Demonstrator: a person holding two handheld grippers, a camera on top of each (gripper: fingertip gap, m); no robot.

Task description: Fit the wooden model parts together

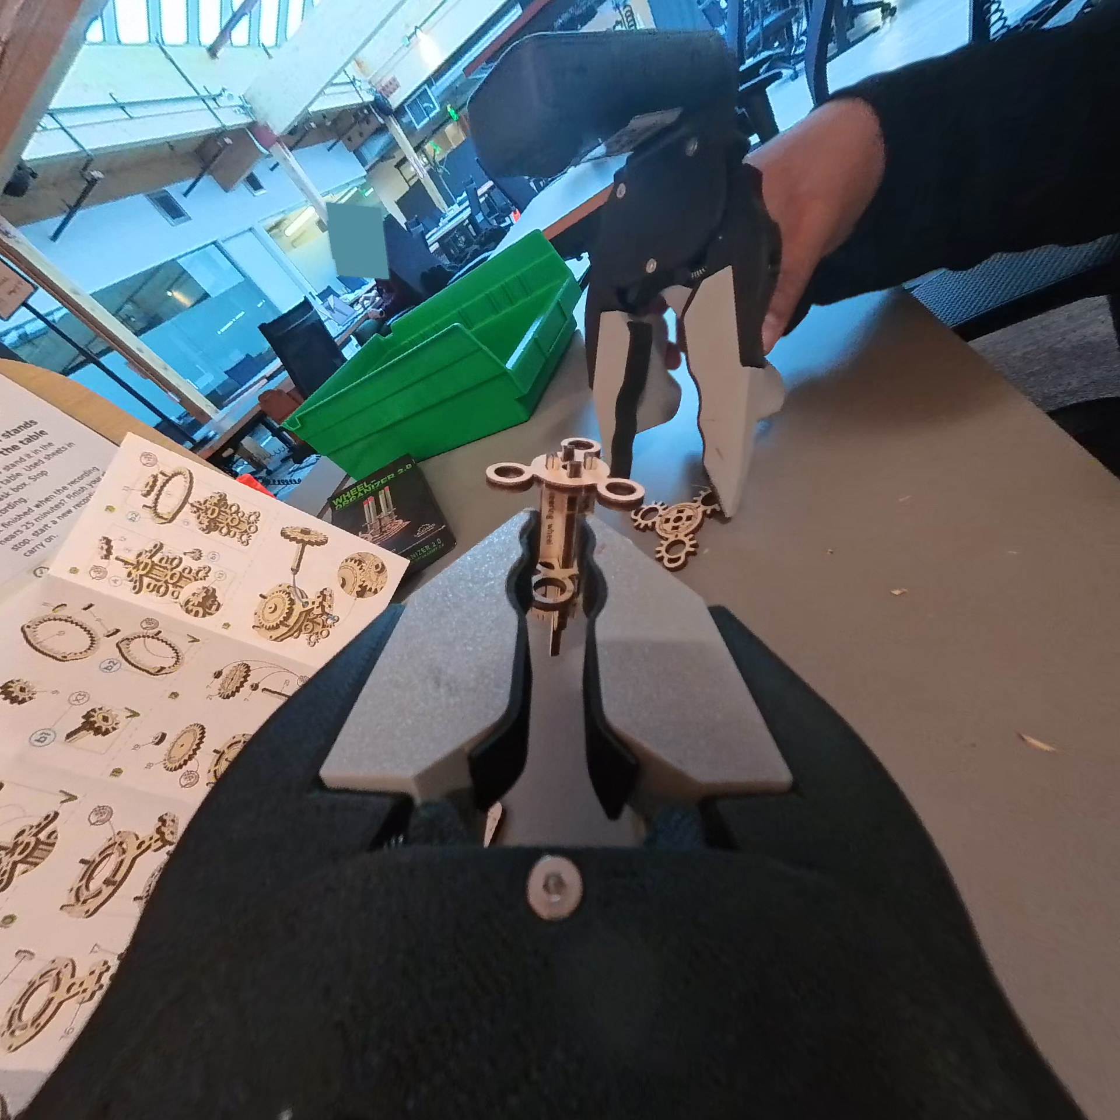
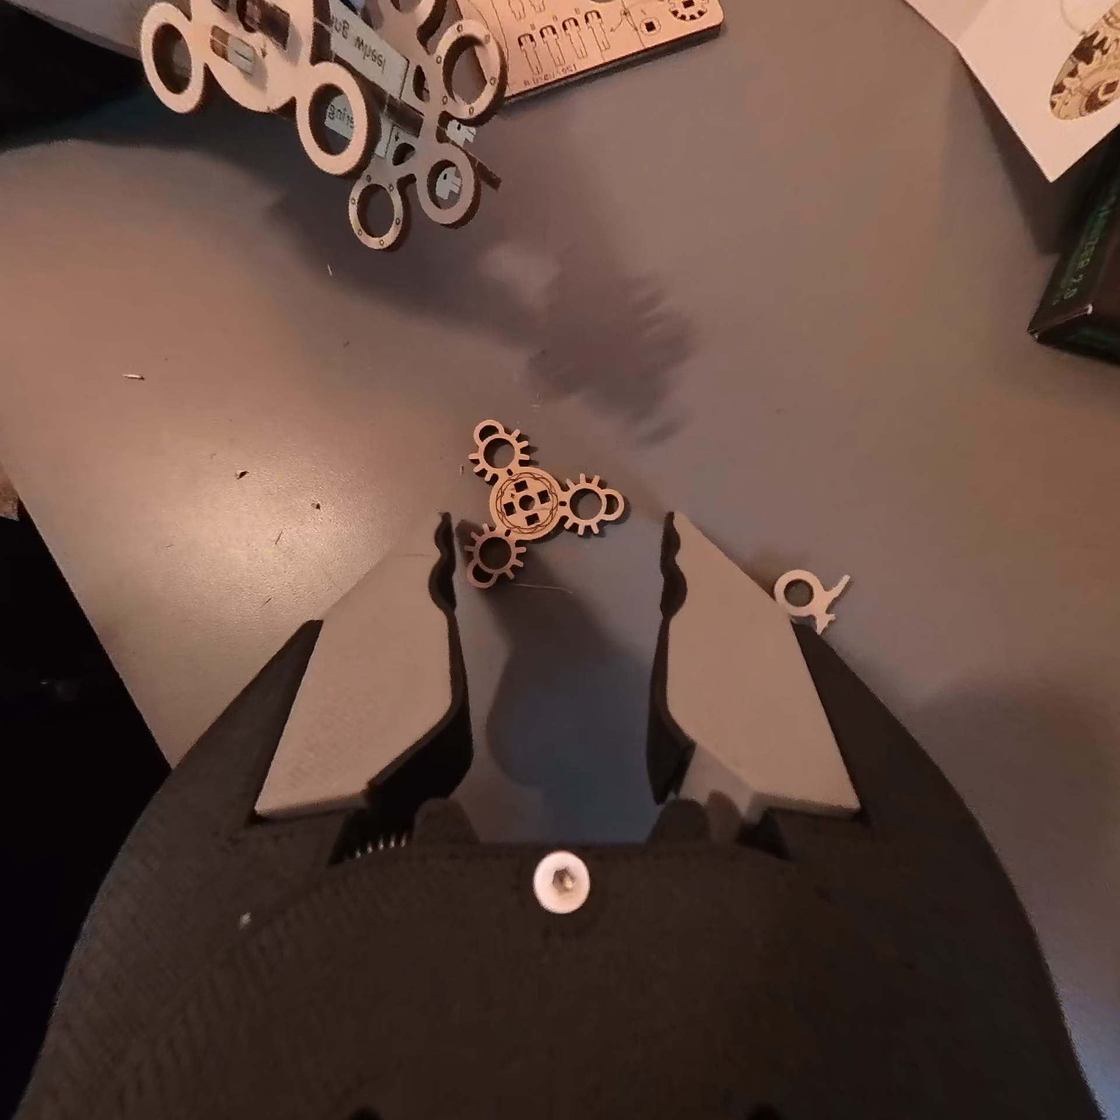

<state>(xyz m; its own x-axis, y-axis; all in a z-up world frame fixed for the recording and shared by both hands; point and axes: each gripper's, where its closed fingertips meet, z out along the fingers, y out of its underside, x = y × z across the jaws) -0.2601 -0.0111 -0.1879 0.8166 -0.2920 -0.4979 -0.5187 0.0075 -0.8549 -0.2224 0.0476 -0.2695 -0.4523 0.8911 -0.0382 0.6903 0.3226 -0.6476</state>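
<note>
In your left wrist view, your left gripper [image 1: 554, 545] is clamped on the wooden shaft assembly [image 1: 560, 527], which stands up between the fingertips with its ringed top plate clear of the grey table [image 1: 879, 636]. Just beyond it, the three-armed gear plate [image 1: 676, 527] lies flat on the table. Your right gripper [image 1: 673, 479] comes down over it from the far right, fingers spread, one fingertip [image 1: 727, 485] touching the table right beside the plate. The instruction sheet [image 1: 151, 636] covers the table's left side, with a dark box [image 1: 394, 509] and a green bin [image 1: 436, 363] behind it, toward the far edge.

In your right wrist view, your right gripper [image 2: 554, 533] points down at the table [image 2: 848, 363] with its fingers apart and nothing between them. The gear plate [image 2: 533, 503] lies flat at the tips, closer to the left fingertip [image 2: 445, 545]. A small ringed wooden piece [image 2: 806, 597] lies just outside the right finger. The held assembly [image 2: 339, 91] shows at the top left.
</note>
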